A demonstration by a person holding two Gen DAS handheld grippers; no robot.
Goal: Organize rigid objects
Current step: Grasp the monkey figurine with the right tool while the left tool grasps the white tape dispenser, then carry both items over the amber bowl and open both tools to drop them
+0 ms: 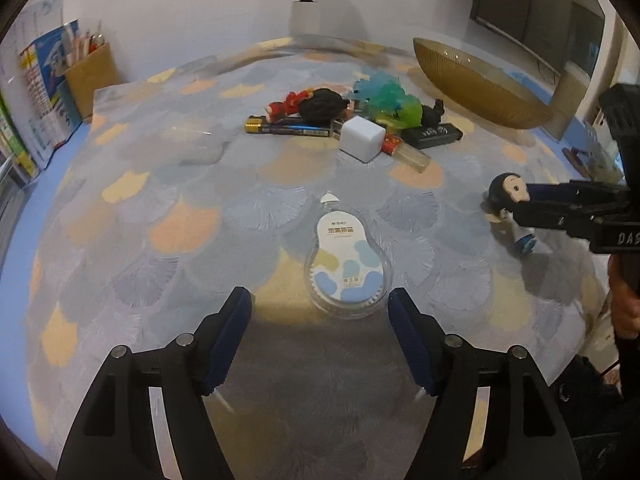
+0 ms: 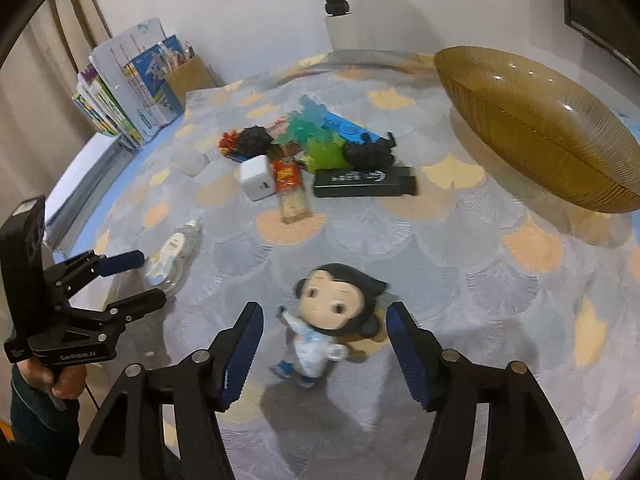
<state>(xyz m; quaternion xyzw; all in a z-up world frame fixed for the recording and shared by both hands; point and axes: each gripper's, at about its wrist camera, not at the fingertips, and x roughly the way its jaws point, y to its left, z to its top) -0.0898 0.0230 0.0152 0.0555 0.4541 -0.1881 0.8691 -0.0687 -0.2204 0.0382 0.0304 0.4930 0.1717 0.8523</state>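
A correction-tape dispenser [image 1: 347,265] in clear plastic lies on the patterned tablecloth, just ahead of my open left gripper [image 1: 320,312]; it also shows in the right wrist view [image 2: 172,258]. A black-haired doll figurine [image 2: 328,316] stands between the open fingers of my right gripper [image 2: 324,332], not gripped; it also shows in the left wrist view [image 1: 510,208]. Farther back lies a pile: a white cube charger [image 1: 362,138], batteries [image 1: 288,128], a black flat device [image 2: 364,182], a red-labelled tube [image 2: 290,192], green and teal plastic toys [image 2: 316,132], black furry toys [image 2: 370,150].
A large amber ribbed glass bowl [image 2: 540,128] stands at the back right. Books [image 2: 116,100] and a cardboard pen holder [image 2: 188,76] stand at the back left by the wall. A small clear cup [image 2: 190,158] sits left of the pile.
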